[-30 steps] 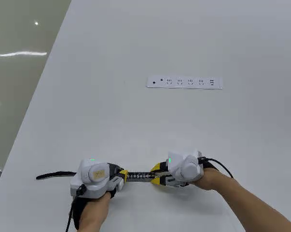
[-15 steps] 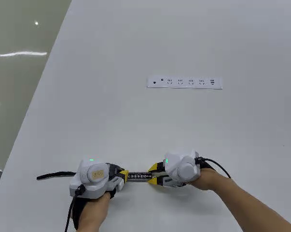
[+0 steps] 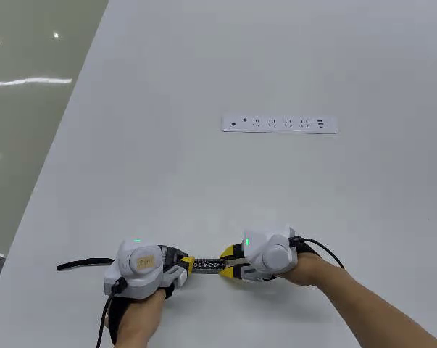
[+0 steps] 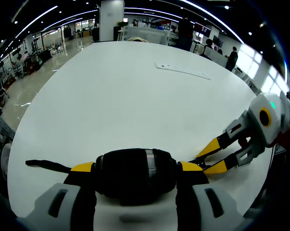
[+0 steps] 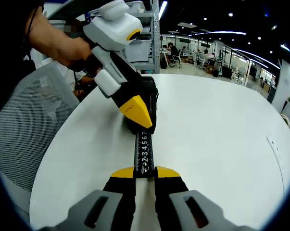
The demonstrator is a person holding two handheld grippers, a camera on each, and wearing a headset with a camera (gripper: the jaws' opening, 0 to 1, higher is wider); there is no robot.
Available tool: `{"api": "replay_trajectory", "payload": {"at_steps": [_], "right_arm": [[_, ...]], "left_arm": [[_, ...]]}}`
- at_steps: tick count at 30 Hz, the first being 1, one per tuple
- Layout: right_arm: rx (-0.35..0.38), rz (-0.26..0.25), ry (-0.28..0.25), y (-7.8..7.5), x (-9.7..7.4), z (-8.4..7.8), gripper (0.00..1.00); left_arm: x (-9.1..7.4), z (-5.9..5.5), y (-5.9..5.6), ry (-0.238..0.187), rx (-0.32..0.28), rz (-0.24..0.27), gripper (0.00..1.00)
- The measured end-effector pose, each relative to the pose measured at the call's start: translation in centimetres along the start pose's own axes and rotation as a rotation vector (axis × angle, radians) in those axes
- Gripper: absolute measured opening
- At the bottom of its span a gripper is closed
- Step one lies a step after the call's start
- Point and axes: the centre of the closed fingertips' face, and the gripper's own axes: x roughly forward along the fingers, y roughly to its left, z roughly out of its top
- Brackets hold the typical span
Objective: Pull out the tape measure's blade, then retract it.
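Here left gripper (image 3: pixel 182 262) clamps tape measure (image 4: pixel 135 174), right gripper (image 5: pixel 145 172) pinches blade (image 5: pixel 144 148); power strip (image 3: pixel 280 124) well beyond.

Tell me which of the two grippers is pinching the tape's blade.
The right gripper: its yellow-tipped jaws are shut on the end of the numbered blade. The left gripper instead clamps the black tape measure case.
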Motion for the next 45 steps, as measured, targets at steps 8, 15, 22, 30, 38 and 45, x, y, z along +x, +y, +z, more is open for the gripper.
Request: {"api": "replay_trajectory", "payload": {"at_steps": [8, 15, 22, 30, 38, 45], "right_arm": [[-0.003, 0.003, 0.0, 0.0, 0.3, 0.2, 0.13], [-0.006, 0.006, -0.001, 0.0, 0.6, 0.6, 0.13], [-0.012, 0.009, -0.002, 0.0, 1.0, 0.8, 0.12], [-0.014, 0.012, -0.007, 0.0, 1.5, 1.2, 0.12], [-0.017, 0.016, -0.011, -0.1, 2.1, 1.7, 0.13], [-0.021, 0.017, -0.012, -0.1, 2.3, 1.9, 0.13]], "left_arm": [[0.0, 0.0, -0.1, 0.001, -0.007, -0.011, 0.65], [0.0, -0.1, 0.0, 0.003, -0.013, -0.02, 0.65], [0.0, -0.1, 0.0, 0.005, -0.017, -0.032, 0.65], [0.1, -0.1, 0.0, 0.004, -0.021, -0.045, 0.65], [0.0, -0.1, -0.1, 0.006, -0.032, -0.059, 0.65], [0.1, -0.2, -0.1, 0.005, -0.038, -0.066, 0.65]]}}
